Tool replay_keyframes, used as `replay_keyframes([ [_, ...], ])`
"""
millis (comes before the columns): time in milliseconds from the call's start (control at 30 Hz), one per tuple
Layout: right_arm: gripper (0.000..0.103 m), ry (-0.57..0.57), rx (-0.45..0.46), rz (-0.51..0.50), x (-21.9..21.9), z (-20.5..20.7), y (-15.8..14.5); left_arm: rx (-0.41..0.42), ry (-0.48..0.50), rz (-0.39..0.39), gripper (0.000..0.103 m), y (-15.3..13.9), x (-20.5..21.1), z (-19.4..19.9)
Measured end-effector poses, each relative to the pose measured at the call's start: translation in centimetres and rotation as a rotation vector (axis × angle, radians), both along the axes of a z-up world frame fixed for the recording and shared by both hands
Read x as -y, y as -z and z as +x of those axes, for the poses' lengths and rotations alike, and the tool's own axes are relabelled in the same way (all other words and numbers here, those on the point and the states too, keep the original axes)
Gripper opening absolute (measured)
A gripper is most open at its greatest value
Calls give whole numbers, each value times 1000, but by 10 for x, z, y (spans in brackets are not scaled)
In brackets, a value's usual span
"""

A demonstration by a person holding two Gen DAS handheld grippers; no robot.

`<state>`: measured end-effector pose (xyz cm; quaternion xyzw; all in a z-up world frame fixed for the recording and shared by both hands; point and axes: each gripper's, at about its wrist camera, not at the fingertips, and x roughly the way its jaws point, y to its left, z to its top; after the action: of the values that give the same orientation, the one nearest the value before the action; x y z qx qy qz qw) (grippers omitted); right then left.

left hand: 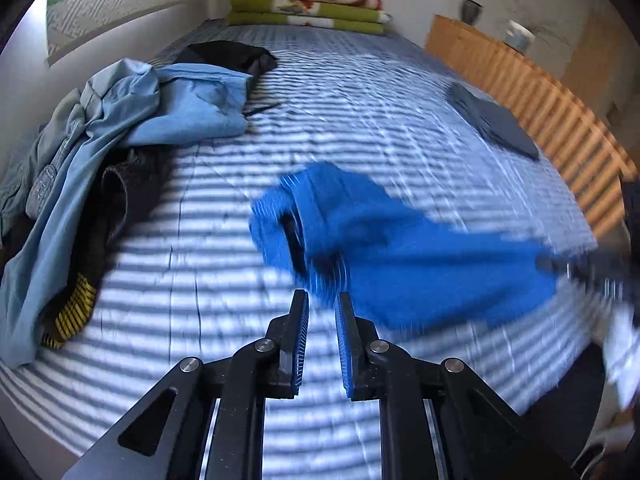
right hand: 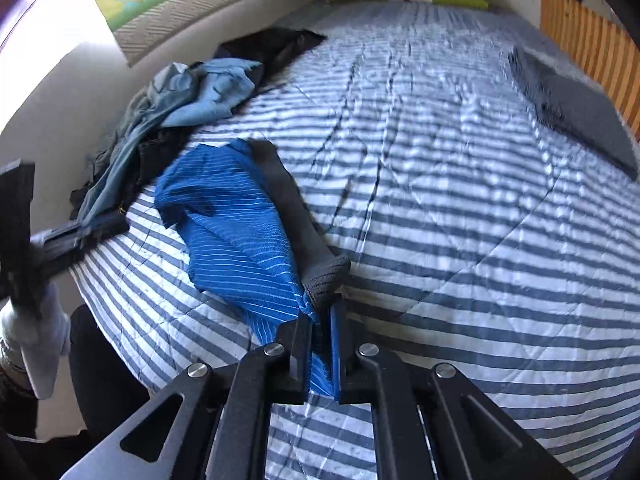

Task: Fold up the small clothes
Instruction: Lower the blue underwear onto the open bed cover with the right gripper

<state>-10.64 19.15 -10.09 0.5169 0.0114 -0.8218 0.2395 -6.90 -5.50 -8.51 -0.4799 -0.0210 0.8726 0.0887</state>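
Note:
A bright blue, thin-striped garment [left hand: 380, 248] [right hand: 232, 216] with a grey band lies crumpled on the striped bed cover [left hand: 360, 92] [right hand: 440, 200]. My right gripper [right hand: 321, 312] is shut on one end of it, blue cloth pinched between the pads. In the left wrist view that gripper is a dark blur [left hand: 580, 268] at the garment's right end. My left gripper [left hand: 322, 300] hovers just short of the garment's near edge. Its jaws stand a narrow gap apart with only the bed showing between them. In the right wrist view it appears at the far left [right hand: 120, 224].
A heap of unfolded clothes, light blue [left hand: 180, 108] [right hand: 200, 96] and black, lies along the left side by the wall. A folded dark grey garment [left hand: 496, 120] [right hand: 572, 108] rests at the right near the wooden slatted rail [left hand: 540, 92]. Folded blankets [left hand: 308, 8] are stacked at the far end.

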Motion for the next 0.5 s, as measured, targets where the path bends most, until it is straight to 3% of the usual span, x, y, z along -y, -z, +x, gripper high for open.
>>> replay_keyframes([
  [200, 3, 56, -56, -28, -9, 6, -29, -7, 12, -23, 16, -5, -5, 19],
  [333, 3, 93, -168, -101, -20, 7, -85, -56, 4, -4, 16, -22, -5, 13],
  [500, 3, 41, -283, -155, 1, 0, -159, -115, -6, 4, 17, -43, -3, 10],
])
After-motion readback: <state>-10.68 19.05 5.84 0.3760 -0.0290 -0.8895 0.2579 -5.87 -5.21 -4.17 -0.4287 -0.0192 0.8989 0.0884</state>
